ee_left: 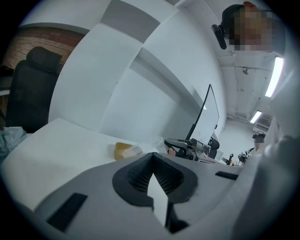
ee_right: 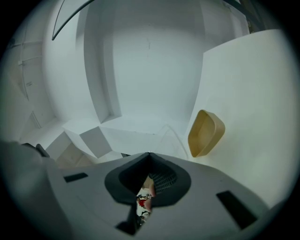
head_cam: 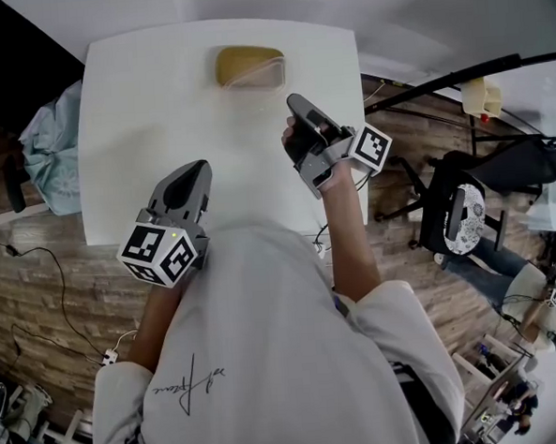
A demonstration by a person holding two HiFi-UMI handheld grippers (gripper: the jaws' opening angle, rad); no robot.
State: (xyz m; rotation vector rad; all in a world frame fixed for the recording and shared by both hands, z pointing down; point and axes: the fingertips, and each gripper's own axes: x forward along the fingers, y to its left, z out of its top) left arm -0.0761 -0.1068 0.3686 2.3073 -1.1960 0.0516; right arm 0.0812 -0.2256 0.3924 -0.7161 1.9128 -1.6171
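White table [head_cam: 131,122]: yellow tray [head_cam: 248,66] long axis crosswise; left gripper [head_cam: 199,167], right gripper [head_cam: 295,101] together, empty.

White table [head_cam: 130,113], yellow tub [head_cam: 248,66] near its far edge. Left gripper [head_cam: 199,167] over the near edge. Right gripper [head_cam: 295,100] farther in, near the tub. Pale blue cloth [head_cam: 53,146] beside the table's left side.

The left claw [head_cam: 201,167] and right claw [head_cam: 295,100] hover closed.

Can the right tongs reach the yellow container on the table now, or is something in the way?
Probably yes. The right tongs, shut, are close to the yellow container, with only bare white table between them.
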